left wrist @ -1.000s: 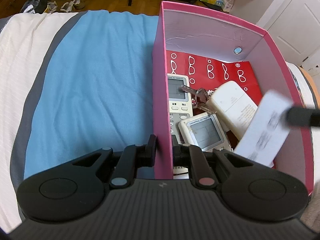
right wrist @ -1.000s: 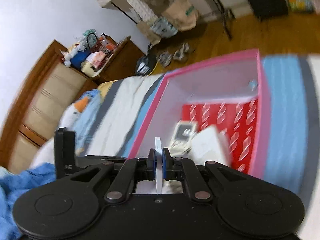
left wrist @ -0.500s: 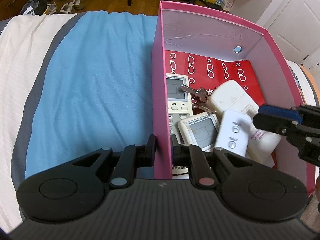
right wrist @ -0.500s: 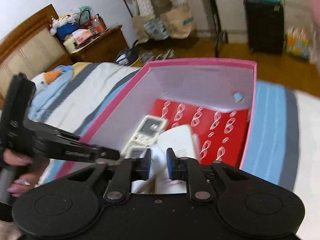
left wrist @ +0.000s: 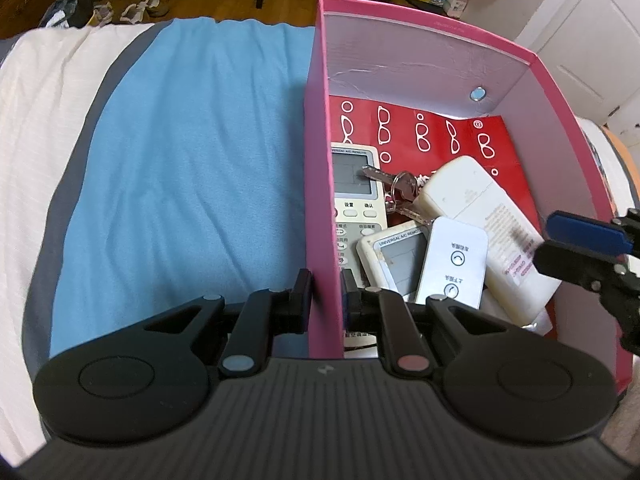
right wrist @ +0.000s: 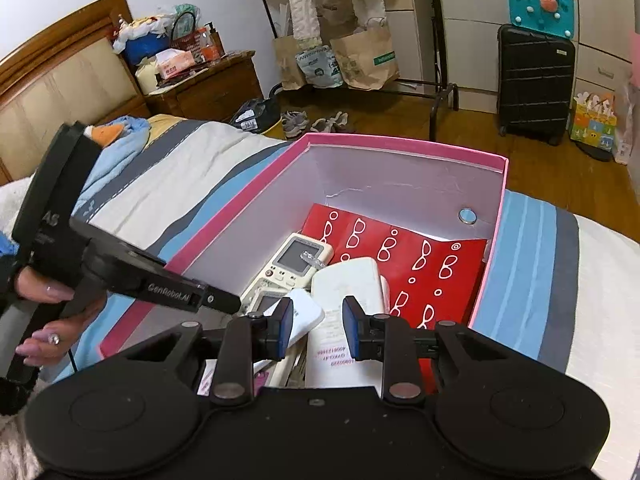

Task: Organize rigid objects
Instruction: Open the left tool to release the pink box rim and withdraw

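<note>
From my view, the pink box (left wrist: 324, 184) wall hides the grey-screen remote's (left wrist: 354, 184) left edge; its button labels are illegible.

So it's all sitting on a bed (left wrist: 192, 184) with a striped cover: a wide light-blue band down the middle, thin dark grey stripes on both sides of it, then off-white out toward the edges. The only thing directly on the cover near the middle is a pink box (left wrist: 320, 168), open at the top, sitting over the blue band and the grey stripe next to it. Up by the wooden headboard (right wrist: 60, 76) there's a crumpled light-blue blanket (right wrist: 120, 140) near that corner. The fabric is a bit wrinkled along the far edge.
</note>
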